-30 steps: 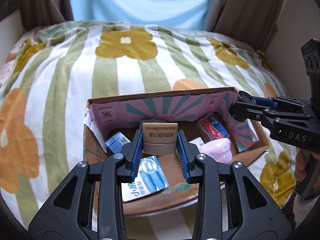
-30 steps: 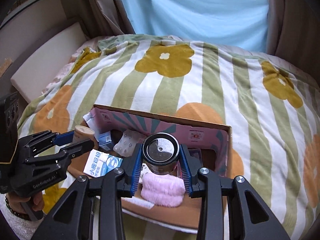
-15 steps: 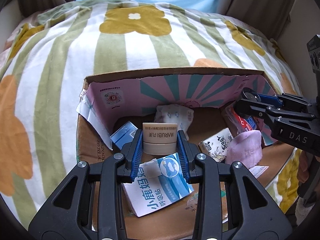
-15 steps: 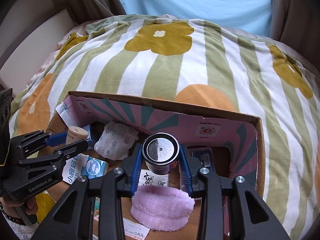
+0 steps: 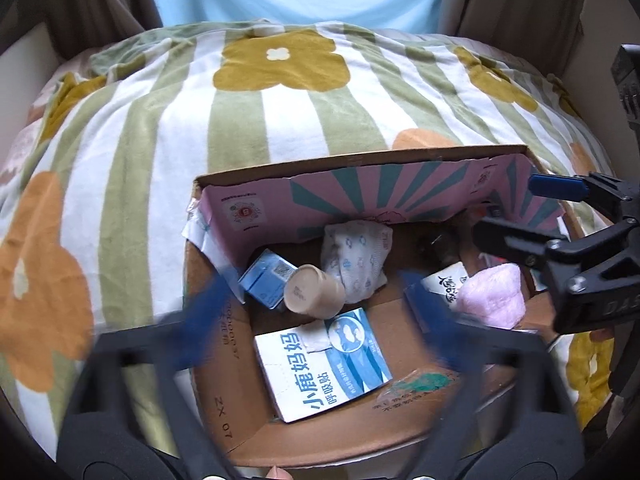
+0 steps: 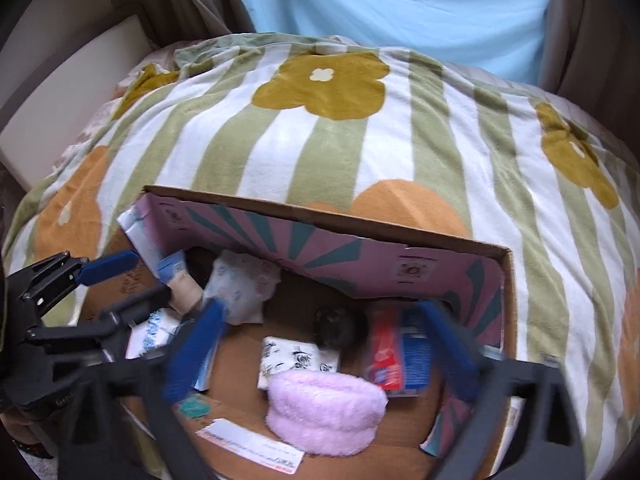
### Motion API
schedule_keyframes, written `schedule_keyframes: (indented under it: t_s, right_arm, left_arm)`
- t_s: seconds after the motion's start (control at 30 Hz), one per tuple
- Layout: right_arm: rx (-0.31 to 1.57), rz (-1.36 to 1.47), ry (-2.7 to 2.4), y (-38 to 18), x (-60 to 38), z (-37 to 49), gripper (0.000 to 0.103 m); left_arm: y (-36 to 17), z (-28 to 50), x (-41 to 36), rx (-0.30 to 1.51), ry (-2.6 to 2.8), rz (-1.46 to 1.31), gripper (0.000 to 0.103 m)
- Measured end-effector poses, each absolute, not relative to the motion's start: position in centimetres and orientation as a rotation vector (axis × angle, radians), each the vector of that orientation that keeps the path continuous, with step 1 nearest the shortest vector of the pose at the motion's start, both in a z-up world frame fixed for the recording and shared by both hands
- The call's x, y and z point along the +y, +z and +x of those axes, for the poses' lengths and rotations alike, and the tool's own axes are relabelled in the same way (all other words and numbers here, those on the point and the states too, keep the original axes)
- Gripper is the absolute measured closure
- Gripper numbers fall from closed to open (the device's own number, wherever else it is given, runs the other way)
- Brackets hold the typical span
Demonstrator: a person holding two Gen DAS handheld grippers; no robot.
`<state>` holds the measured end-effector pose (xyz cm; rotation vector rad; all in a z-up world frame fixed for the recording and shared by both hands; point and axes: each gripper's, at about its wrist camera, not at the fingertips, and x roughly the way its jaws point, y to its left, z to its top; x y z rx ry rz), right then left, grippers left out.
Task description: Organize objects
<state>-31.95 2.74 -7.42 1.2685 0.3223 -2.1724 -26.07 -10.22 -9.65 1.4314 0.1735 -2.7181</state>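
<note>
A cardboard box with a pink inner wall lies on the bed. In the left wrist view a beige jar lies on its side in the box, beside a small blue carton. My left gripper hangs over it with its jaws opening wide and blurred, the pads clear of the jar. In the right wrist view a dark jar sits on the box floor behind a pink fluffy puff. My right gripper is above it, jaws opening, touching nothing.
The box also holds a blue and white packet, a white patterned pouch, a red and blue packet and a white printed sachet. A striped flower blanket spreads all round. Curtains hang behind.
Both grippers were shut on their jars and now stand spread. The beige jar has dropped onto its side in the box; the dark jar has dropped to the box floor.
</note>
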Motion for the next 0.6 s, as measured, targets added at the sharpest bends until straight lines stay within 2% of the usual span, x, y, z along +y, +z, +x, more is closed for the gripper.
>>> schedule_keyframes:
  t_s: [0.3,0.6]
  right_arm:
    - [0.284,1.245,-2.256,-5.7,3.6,-31.0,0.000]
    - [0.216,1.117,-2.309,-1.3,5.5,-27.4,0.000]
  left_arm:
    - [-8.0,-24.3,-10.1,0.168,-2.733,1.389,0.000]
    - [-2.1,-20.2,-9.6,0.133,-2.757,1.175,0.000]
